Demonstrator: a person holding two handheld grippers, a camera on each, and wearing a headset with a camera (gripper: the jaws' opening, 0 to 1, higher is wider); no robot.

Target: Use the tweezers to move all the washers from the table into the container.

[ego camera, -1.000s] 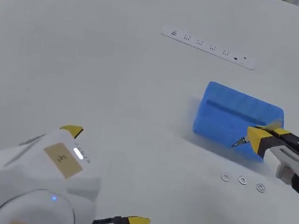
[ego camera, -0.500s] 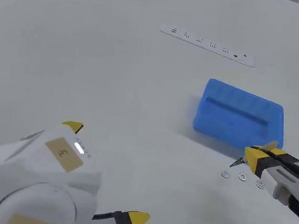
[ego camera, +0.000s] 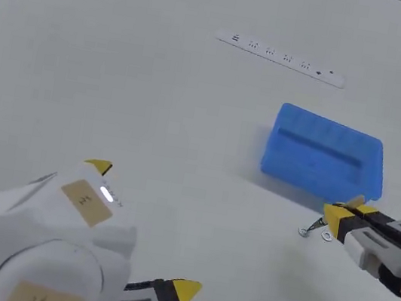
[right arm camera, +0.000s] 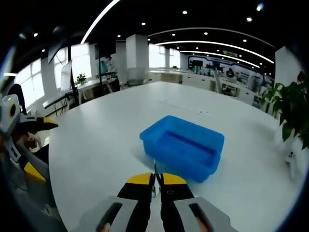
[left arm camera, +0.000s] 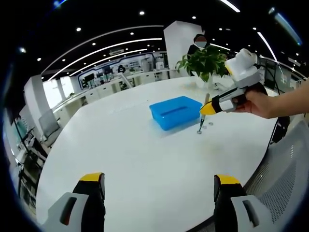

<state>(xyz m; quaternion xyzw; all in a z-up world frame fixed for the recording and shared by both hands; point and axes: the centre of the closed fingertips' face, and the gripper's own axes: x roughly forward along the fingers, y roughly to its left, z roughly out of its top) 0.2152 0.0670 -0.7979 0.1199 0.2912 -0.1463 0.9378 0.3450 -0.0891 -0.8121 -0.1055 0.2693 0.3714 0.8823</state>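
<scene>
Right tongs [ego camera: 339, 212] clamp the tweezers [ego camera: 317, 226], tips at the lower-right washers [ego camera: 303, 232], which look thin, light and slippery, so nip one across its rim; left tongs [left arm camera: 158, 179] gape wide.

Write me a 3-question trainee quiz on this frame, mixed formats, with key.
1. True or false: the left gripper has its jaws shut.
2. What does the right gripper hold? A) tweezers B) a screwdriver C) nothing
3. Fill in: the washers lie on the table close beside the blue ____.

Key: 1 false, the jaws stand wide apart. 2 A, the jaws are closed on them. 3 container.
</scene>
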